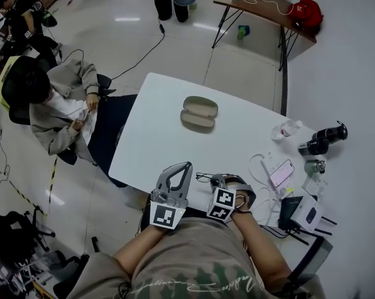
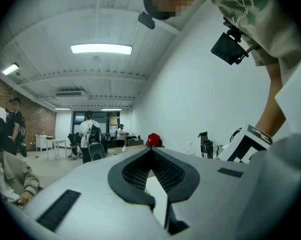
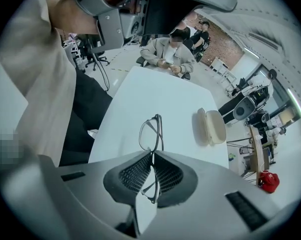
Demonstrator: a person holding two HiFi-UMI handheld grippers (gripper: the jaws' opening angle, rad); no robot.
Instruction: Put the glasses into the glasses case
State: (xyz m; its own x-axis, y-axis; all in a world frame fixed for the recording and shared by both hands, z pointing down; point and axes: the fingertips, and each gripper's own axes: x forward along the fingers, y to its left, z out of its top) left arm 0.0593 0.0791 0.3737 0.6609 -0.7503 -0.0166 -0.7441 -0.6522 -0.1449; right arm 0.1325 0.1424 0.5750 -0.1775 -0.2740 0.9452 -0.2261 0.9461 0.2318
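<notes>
Jaws of the right hand-held gripper [image 3: 151, 153] are pinched on the glasses [image 3: 151, 133] at the near edge of the worktop [image 1: 156, 136]. The left hand-held gripper [image 2: 151, 151] is pressed together, empty. Farther off, the open case [image 1: 199, 113] is laid mid-worktop.

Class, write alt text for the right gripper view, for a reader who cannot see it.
The right gripper has its jaws shut on a pair of thin dark-framed glasses, held over a white table. An open beige glasses case lies on the table farther off to the right, and a person sits beyond its far end.
</notes>
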